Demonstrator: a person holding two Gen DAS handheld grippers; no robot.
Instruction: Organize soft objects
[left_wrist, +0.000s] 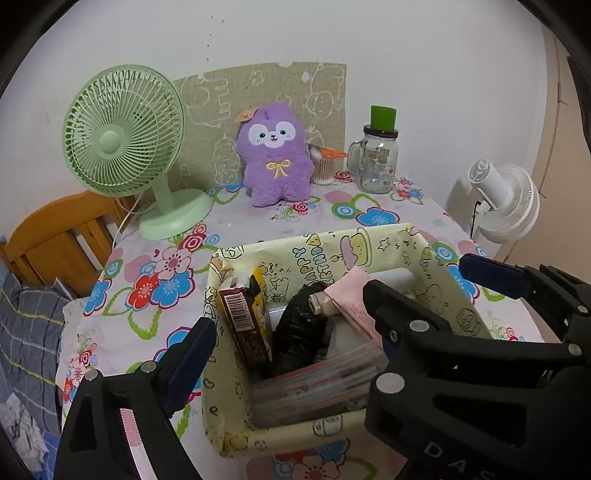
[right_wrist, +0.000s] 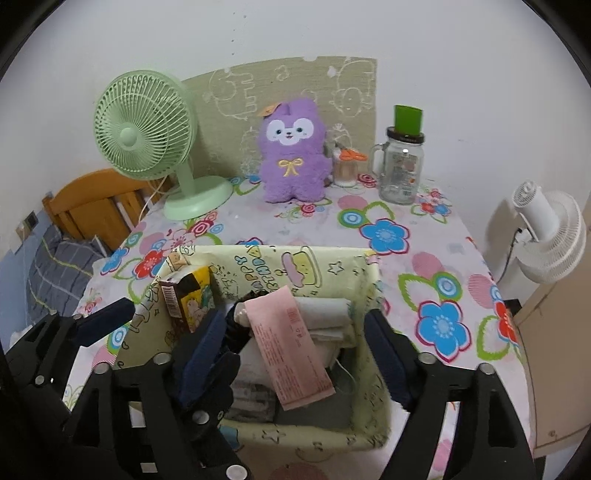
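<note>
Both grippers released, left gripper (left_wrist: 288, 332) spread wide astride the near-left part of the yellow box (left_wrist: 458, 295), right gripper (right_wrist: 295, 328) open over the box's contents, pink packet (right_wrist: 291, 347) lying between its fingers untouched, purple plush toy (right_wrist: 293, 155) well beyond, upright by the wall, green fan (right_wrist: 144, 129) to its left.

home bedroom: bed (left_wrist: 33, 314), flowered table (left_wrist: 369, 210)
</note>
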